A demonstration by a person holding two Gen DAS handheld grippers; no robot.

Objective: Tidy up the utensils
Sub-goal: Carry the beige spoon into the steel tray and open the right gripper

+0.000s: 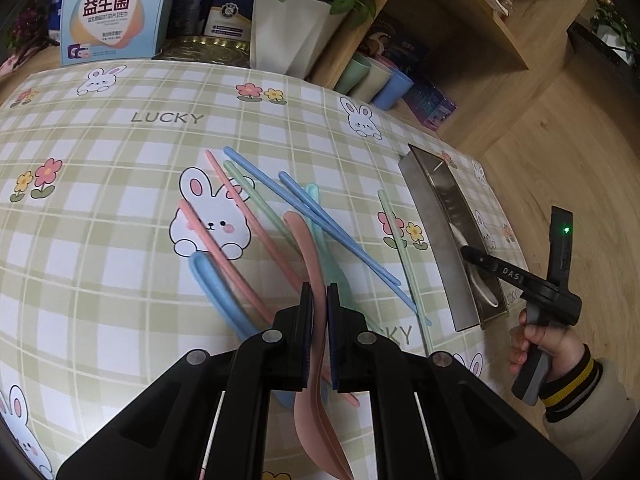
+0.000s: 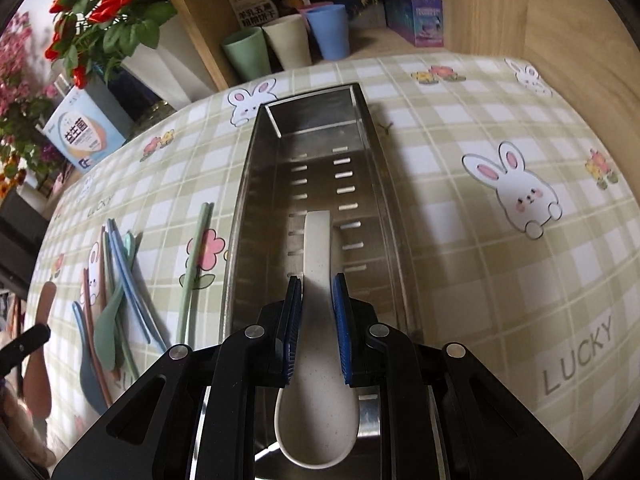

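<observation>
Already over the steel tray [image 2: 256,168]: right claw [image 2: 318,320] clenched on white spoon [image 2: 318,360], handle pointing along the tray's length toward its far end. Left claw [image 1: 319,320] grasping pink spoon [image 1: 308,248], leftward above the worktop [image 1: 100,200].

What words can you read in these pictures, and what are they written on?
"LUCKY": on the checked tablecloth.
"益生菌": big letters on the light blue box; its smaller print is too small to read.
"DAS": on the right gripper.
Boxes on the wooden shelf: print too blurred to read.
</observation>
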